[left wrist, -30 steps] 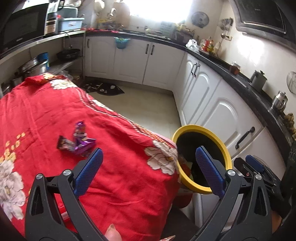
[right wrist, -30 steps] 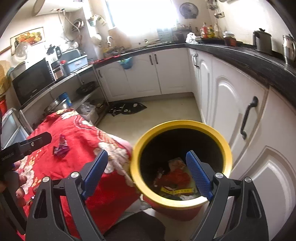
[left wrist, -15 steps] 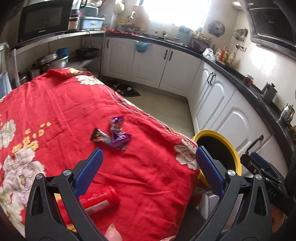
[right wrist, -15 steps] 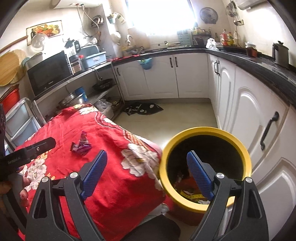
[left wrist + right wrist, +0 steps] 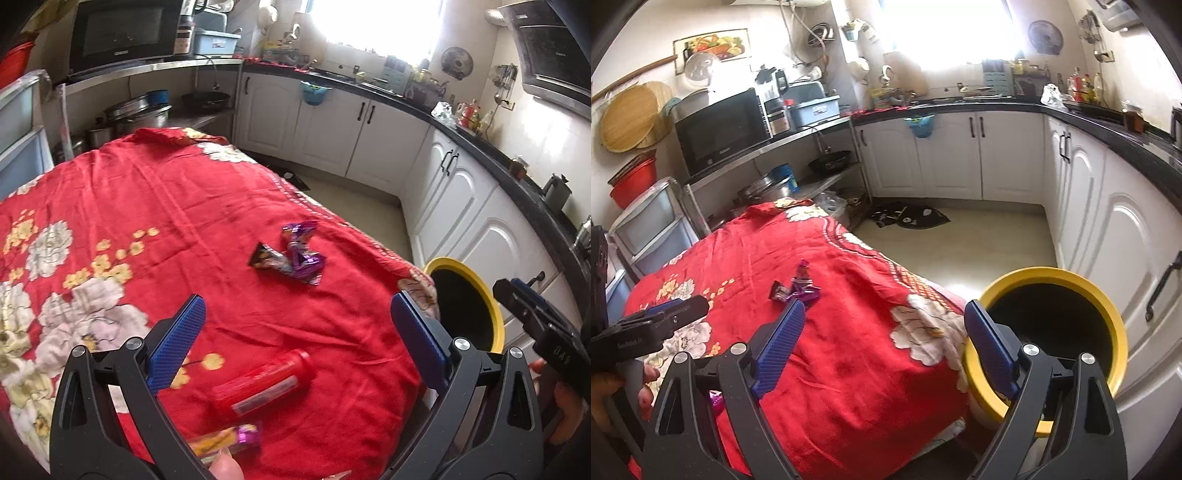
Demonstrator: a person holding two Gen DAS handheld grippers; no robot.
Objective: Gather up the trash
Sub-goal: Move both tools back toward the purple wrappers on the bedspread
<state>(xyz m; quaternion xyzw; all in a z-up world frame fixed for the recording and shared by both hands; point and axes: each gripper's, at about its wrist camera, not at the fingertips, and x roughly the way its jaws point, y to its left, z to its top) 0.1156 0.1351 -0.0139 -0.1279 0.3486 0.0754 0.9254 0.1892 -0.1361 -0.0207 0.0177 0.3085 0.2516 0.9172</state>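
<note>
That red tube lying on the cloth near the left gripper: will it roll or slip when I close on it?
The red tube lies on its side and looks round, so a nudge would probably roll it. Its smooth, shiny skin may slip between the pads. The soft, creased cloth should slow it.

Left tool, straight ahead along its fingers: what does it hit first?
Probably the red floral tablecloth, at or just short of the purple candy wrappers. The left tool is open and empty, angled down at the cloth; depth is uncertain.
</note>
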